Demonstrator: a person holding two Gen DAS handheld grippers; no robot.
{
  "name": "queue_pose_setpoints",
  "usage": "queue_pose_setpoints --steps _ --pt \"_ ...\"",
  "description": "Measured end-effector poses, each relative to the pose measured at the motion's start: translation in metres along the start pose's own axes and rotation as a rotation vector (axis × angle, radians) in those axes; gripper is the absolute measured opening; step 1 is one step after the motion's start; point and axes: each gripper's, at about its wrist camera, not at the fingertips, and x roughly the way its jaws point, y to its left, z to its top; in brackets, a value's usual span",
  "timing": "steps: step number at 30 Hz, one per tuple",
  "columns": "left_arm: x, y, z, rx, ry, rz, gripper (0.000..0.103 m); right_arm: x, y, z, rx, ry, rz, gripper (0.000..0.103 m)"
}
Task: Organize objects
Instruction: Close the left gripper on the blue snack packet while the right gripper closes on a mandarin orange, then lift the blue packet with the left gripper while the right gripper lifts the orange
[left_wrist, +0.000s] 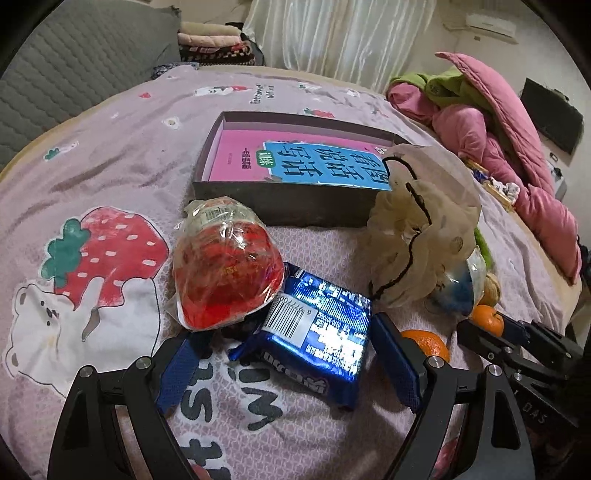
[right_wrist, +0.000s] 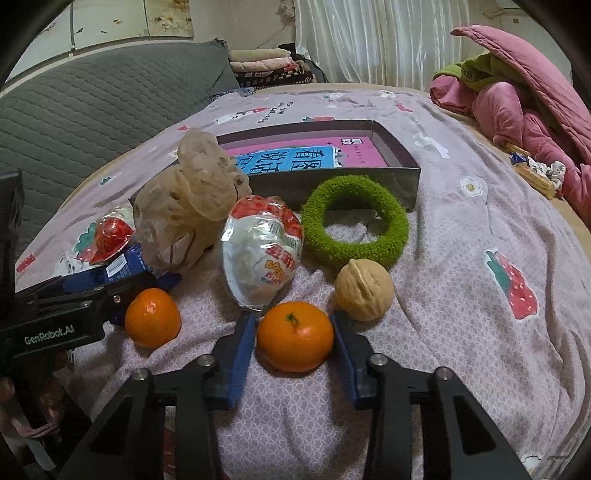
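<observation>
— Orange tangerine (right_wrist: 294, 335) on the bed, right gripper (right_wrist: 293, 345) jaws wide either side, not yet squeezing.
— Left gripper (left_wrist: 284, 354) released around the blue packet (left_wrist: 317, 336). Close gently, centred.

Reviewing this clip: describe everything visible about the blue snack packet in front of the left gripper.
The blue snack packet is a glossy foil wrapper with white print and a white barcode label near its far end. It lies flat on the bedspread, between the open jaws of the left gripper, not clamped. The red plastic-wrapped snack rests against its far left corner. In the right wrist view it is mostly hidden.
</observation>
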Motion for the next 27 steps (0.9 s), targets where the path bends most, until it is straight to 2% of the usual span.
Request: queue_pose_setpoints --steps 4,6,7,16,27 --pt "-0.001 -0.003 -0.001 0.0 -0.003 0.006 0.085 -0.002 0.0 0.0 -0.002 -0.004 0.009 0.038" --pt "-0.003 -0.006 -0.002 0.005 -0.004 -0.011 0.071 -0.003 0.0 0.0 -0.005 -0.006 0.017 0.038" --pt "-0.004 -0.006 -0.002 0.006 -0.002 -0.023 0.069 -0.004 0.001 0.0 -0.006 -0.007 0.02 0.038" --pt "-0.01 -0.01 -0.004 0.042 -0.001 -0.008 0.064 -0.008 0.001 -0.003 -0.01 -0.014 0.029 0.038" --pt "-0.031 -0.002 -0.01 0.035 -0.032 -0.056 0.056 -0.016 0.005 -0.002 -0.02 -0.046 0.034 0.038"
